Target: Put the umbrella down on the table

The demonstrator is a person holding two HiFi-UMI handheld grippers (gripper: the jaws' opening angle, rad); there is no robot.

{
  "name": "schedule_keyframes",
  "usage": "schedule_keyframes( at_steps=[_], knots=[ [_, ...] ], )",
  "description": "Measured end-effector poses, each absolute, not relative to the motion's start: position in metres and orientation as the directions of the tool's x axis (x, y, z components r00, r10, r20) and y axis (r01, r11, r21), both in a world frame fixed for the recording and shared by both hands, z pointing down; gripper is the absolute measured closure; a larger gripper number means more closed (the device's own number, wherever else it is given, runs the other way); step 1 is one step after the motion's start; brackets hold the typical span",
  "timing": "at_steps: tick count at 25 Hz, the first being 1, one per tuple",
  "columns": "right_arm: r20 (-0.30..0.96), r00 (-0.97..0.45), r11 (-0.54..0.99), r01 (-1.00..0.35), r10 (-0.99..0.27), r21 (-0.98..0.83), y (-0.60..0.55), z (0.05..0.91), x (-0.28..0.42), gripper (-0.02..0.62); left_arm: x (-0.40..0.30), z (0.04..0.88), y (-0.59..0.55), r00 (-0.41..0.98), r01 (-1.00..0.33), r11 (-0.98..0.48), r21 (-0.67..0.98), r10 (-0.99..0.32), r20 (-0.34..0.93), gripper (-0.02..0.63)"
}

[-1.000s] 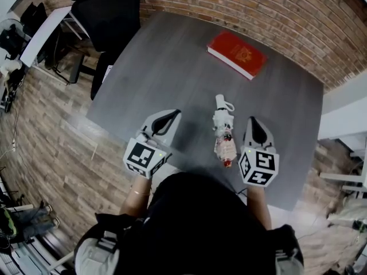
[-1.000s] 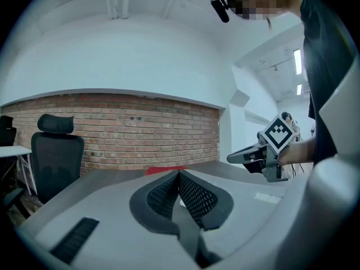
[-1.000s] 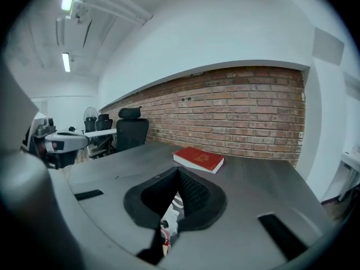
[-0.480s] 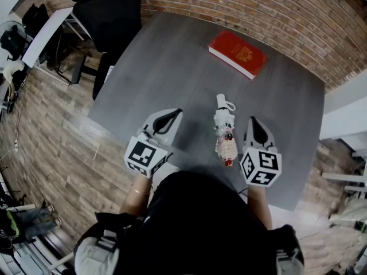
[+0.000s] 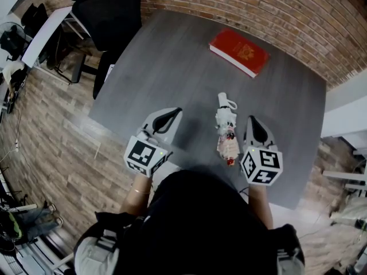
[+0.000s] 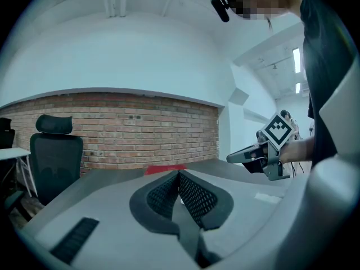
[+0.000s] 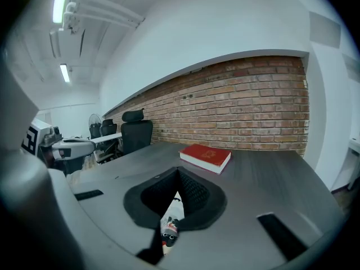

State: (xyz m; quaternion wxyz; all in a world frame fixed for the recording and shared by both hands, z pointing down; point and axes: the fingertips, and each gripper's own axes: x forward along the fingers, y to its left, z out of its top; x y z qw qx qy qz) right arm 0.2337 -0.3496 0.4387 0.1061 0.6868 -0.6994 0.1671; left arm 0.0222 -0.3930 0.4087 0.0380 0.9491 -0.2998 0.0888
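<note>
A folded white patterned umbrella (image 5: 226, 132) with a red tip lies on the dark grey table (image 5: 172, 62), handle pointing away from me. My right gripper (image 5: 252, 121) hovers just to its right, jaws shut and holding nothing. In the right gripper view the umbrella (image 7: 171, 221) shows through the gap under the closed jaws of the right gripper (image 7: 179, 172). My left gripper (image 5: 172, 114) is over the table to the umbrella's left, well apart from it. Seen from its own camera, the left gripper (image 6: 179, 174) has its jaws shut and empty.
A red book (image 5: 239, 52) lies at the table's far side near the brick wall. A black office chair (image 5: 109, 13) stands at the far left corner, beside a white desk. The table's near edge runs just under my hands.
The right gripper has tilted slightly. The umbrella and the left gripper are where they were.
</note>
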Motion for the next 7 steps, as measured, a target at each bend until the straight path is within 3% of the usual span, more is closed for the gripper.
schedule_keyframes(
  at_steps=[7],
  knots=[
    [0.387,-0.031,-0.004,-0.996,-0.922,-0.091,-0.3501,0.4423,0.2335,0.598,0.0226,0.4128,-0.3941,0.806,-0.573,-0.819,0.041,-0.554,0.208,0.609]
  ],
)
